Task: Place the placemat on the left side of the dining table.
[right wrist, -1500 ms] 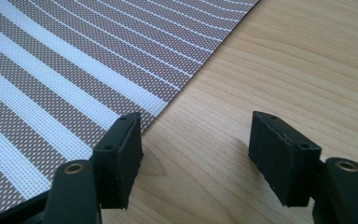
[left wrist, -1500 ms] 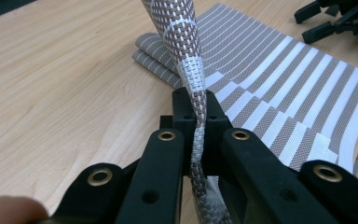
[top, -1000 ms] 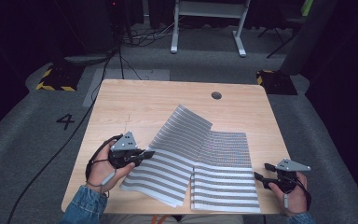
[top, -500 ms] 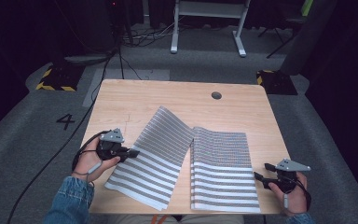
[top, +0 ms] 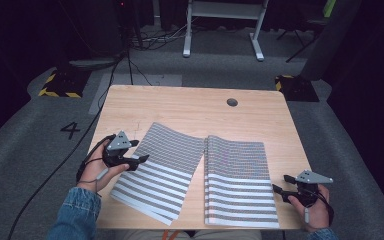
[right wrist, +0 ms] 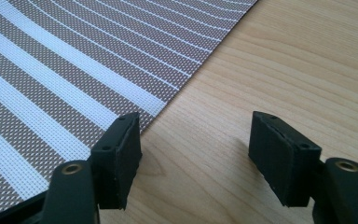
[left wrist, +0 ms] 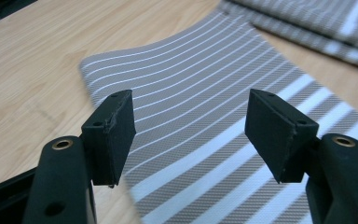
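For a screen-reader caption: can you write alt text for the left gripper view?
The left claw hangs open above a striped mat lying on a wooden table, nothing between its jaws. A second striped mat lies at the upper right.

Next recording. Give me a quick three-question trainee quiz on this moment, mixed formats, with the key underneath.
1. True or false: the left gripper is clamped on the left striped mat.
2. Multiple choice: the right gripper is (A) over the right striped mat, (B) at that mat's right edge with bare table between its jaws, (C) beside the round hole.
3. Fill in: the two mats are ___ (overlapping / lying side by side).

Key: 1 false, its jaws stand open above the mat. 2 B. 3 lying side by side.
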